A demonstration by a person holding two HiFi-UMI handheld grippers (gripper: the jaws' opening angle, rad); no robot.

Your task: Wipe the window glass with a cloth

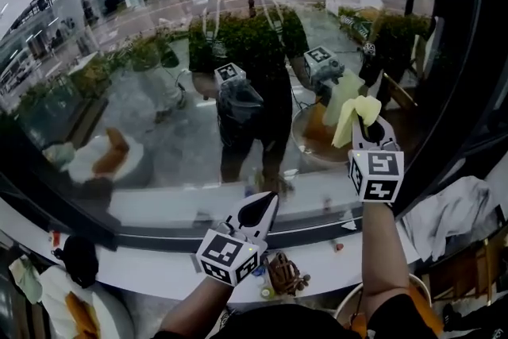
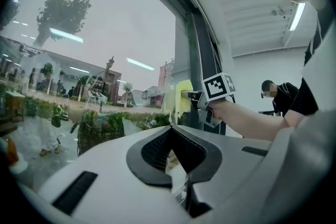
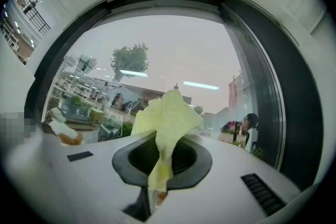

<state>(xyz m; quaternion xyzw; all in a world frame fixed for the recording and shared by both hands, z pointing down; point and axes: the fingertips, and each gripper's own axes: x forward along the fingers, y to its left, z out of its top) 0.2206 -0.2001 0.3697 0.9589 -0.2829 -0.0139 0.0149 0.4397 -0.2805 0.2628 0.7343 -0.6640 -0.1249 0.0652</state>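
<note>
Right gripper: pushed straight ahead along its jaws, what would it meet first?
Probably the window glass. The yellow cloth clamped in the right gripper sticks out ahead, so it would touch first; the gap is unclear.

No words, numbers, brand names or signs are legible in any view. The only printed marks are black-and-white square coded patterns. One set stands on the left marker cube (image 1: 228, 256), part of the left tool (image 1: 260, 209). Another stands on the right marker cube (image 1: 375, 175), part of the right tool (image 1: 367, 123), and shows again in the left gripper view. These are patterns, not letters or digits. Buildings seen through the window glass (image 1: 159, 28) are too small and blurred for any lettering to be made out. The yellow cloth (image 3: 165, 113) clamped in the right tool is plain.
</note>
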